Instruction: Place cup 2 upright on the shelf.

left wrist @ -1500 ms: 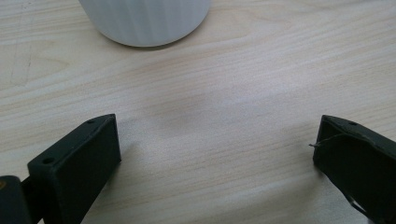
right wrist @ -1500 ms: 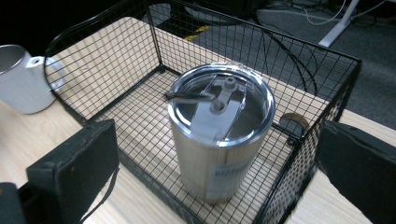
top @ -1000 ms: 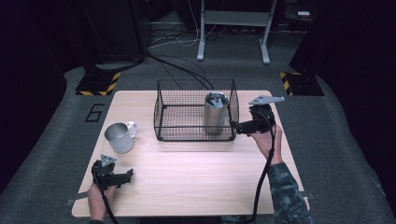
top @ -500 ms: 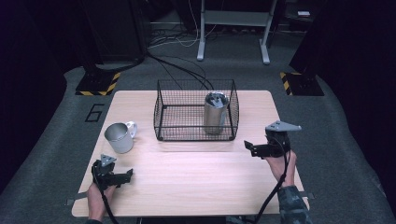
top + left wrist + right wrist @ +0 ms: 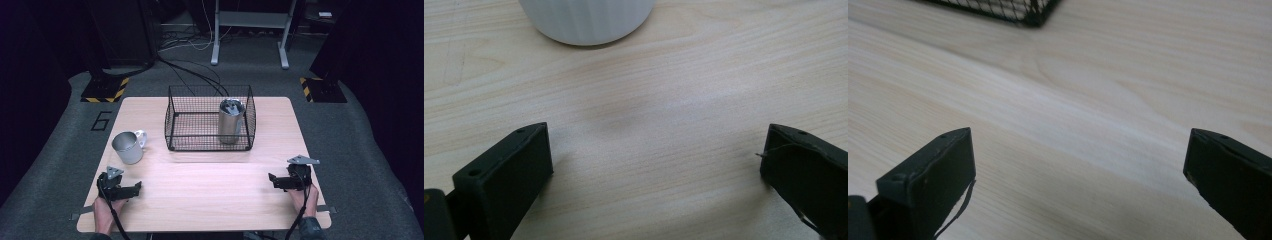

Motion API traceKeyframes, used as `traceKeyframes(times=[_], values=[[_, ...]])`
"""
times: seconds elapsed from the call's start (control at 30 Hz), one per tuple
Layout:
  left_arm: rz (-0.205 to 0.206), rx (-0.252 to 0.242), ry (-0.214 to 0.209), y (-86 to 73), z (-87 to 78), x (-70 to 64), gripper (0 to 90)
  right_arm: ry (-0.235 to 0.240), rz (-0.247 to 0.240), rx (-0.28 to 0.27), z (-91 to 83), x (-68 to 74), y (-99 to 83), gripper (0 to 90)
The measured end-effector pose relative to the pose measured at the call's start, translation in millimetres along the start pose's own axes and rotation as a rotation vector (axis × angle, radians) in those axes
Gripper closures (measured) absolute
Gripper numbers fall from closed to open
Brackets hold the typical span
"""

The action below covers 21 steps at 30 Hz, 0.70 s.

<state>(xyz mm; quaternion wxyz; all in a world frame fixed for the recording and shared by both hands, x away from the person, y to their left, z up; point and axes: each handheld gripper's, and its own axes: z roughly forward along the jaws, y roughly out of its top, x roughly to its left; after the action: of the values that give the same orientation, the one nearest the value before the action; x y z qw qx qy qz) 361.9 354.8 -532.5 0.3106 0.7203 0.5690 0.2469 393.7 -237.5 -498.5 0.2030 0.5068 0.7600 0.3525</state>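
Note:
A black wire basket [image 5: 200, 131] stands at the middle back of the wooden table [image 5: 210, 185]. Upright in its right end is a tall steel cup [image 5: 231, 121]. A grey mug [image 5: 127, 147] with a white handle sits left of the basket. My left gripper [image 5: 138, 187] rests near the front left, below the mug, its jaws pointing right. In the left gripper view it [image 5: 656, 150] is open over bare wood, the mug's pale base [image 5: 586, 20] ahead. My right gripper [image 5: 271, 178] lies at the front right, open [image 5: 1080, 150], with the basket's corner [image 5: 1013, 9] ahead.
The table's front edge is just behind both hands. Bare wood [image 5: 210, 175] stretches between the two grippers and in front of the basket. Around the table are grey carpet, floor cables [image 5: 200, 75], a desk frame [image 5: 250, 35] and hazard-striped bases [image 5: 105, 90].
My right gripper has drawn back from beside the basket to the table's front right. The steel cup stays in the basket. The left gripper has barely moved.

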Motion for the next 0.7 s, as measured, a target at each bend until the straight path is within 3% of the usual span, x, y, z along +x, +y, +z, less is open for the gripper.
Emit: traceKeyframes(times=[0.07,0.3,0.33,0.53,0.7], values=[[0.002,0.006,0.005,-0.5,-1.2,2.0,0.0,-0.036,-0.018,0.013,4.9,-1.9,-7.5,0.0],[-0.057,-0.026,-0.031,1.3,-8.6,11.2,0.1,-0.004,0.024,-0.001,13.6,-7.8,-18.7,0.0],[-0.072,-0.034,-0.034,2.6,-9.9,12.1,0.1,0.009,0.017,0.001,16.1,-8.7,-19.7,0.0],[-0.1,-0.08,-0.035,14.8,-20.2,19.7,0.1,-0.014,-0.059,0.041,24.5,-5.6,-18.8,0.0],[-0.1,-0.095,-0.036,24.2,-26.6,22.7,0.0,-0.013,-0.058,0.038,24.8,-5.9,-19.0,0.0]])
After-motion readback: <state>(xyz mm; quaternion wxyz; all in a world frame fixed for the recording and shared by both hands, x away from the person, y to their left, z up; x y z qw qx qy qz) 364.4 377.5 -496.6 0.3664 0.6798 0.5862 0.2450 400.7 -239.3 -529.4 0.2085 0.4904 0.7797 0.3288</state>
